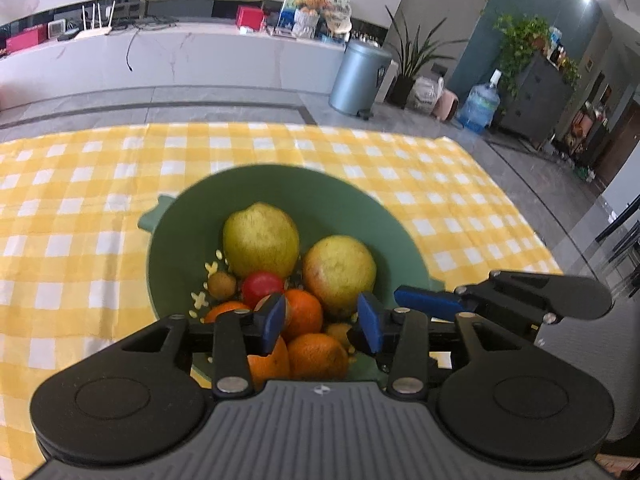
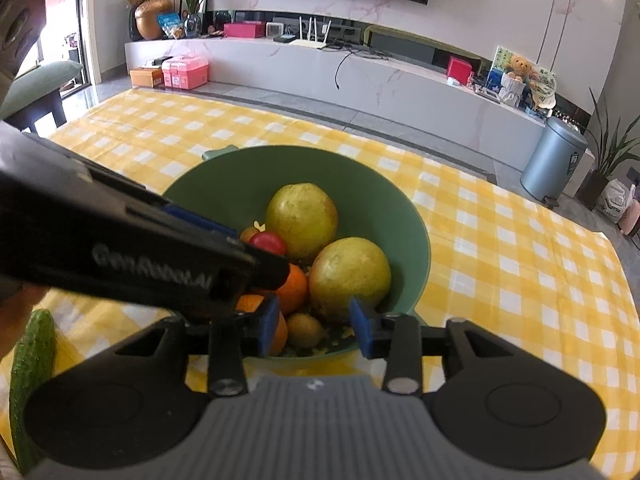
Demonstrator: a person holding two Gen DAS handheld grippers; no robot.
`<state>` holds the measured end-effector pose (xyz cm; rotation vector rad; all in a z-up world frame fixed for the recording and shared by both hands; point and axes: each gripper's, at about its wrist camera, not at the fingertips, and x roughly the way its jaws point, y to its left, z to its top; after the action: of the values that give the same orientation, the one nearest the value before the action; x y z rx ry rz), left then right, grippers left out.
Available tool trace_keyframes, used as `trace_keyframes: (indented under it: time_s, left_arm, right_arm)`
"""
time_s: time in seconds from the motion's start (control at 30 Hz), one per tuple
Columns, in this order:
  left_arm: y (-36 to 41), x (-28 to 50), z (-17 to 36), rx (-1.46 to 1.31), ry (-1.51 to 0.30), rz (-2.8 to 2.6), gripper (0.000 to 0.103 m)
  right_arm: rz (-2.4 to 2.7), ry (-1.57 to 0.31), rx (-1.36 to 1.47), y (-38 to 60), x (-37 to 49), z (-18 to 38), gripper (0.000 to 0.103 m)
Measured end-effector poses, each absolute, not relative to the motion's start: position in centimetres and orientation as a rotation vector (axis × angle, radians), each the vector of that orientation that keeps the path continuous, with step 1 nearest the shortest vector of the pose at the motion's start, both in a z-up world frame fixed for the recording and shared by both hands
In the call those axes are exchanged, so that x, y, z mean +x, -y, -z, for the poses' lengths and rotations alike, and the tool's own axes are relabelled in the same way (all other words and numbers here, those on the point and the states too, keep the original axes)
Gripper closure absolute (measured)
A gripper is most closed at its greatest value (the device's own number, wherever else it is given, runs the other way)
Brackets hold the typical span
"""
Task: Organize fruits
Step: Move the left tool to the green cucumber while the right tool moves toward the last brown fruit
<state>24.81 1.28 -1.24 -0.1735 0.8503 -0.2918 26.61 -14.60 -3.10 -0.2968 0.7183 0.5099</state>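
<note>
We log both claws, left gripper (image 1: 322, 322) and right gripper (image 2: 314, 326), parted and empty over green bowl (image 1: 192, 208), cucumber (image 2: 30, 368) at nine o'clock.

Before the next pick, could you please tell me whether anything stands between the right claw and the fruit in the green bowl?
Yes. The left claw reaches in from the left, over the oranges and beside the red fruit. The nearer pear and the small brown fruit lie unobstructed ahead of the open right claw, inside the bowl.
</note>
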Motion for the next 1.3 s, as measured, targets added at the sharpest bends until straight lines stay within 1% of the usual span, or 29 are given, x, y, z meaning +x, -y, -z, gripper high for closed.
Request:
trace_keyframes:
  time_s: [0.13,0.2,0.3,0.37,0.43,0.53,0.8,1.03,1.1,1.3]
  left_arm:
    - [-1.3,24.2,0.2,-0.162,-0.811,0.270,0.053]
    - [-1.4,23.7,-0.3,-0.161,-0.795,0.267,0.053]
    - [-1.4,22.7,-0.9,-0.139,-0.774,0.240,0.053]
    - [-1.5,22.0,-1.3,-0.130,-0.757,0.233,0.052]
    - [-1.8,21.2,-1.7,-0.127,-0.750,0.237,0.049]
    - [-2.4,19.9,-2.0,-0.124,-0.763,0.246,0.048]
    - [-4.3,16.5,-1.2,-0.141,-0.832,0.176,0.048]
    - [-6.6,14.8,0.8,-0.241,-0.980,0.019,0.048]
    - [-7.6,14.5,1.3,-0.316,-1.026,-0.001,0.048]
    - [-9.8,13.4,2.6,-0.408,-1.098,-0.097,0.048]
  right_arm:
    - [-0.497,-0.686,-0.288,14.8,26.0,2.6,0.065]
    - [-0.481,-0.662,-0.279,15.0,25.5,2.3,0.059]
    - [-0.443,-0.612,-0.259,15.3,24.5,2.0,0.052]
    - [-0.414,-0.577,-0.241,15.5,23.6,1.9,0.052]
    - [-0.394,-0.552,-0.209,15.8,22.7,1.9,0.050]
    - [-0.367,-0.524,-0.144,16.2,21.3,1.6,0.049]
    - [-0.265,-0.462,-0.060,16.3,16.3,2.2,0.048]
    - [-0.251,-0.512,0.011,16.7,14.0,3.8,0.048]
    - [-0.262,-0.531,0.020,16.6,13.7,4.3,0.046]
    - [-0.290,-0.556,0.009,15.7,14.1,5.6,0.045]
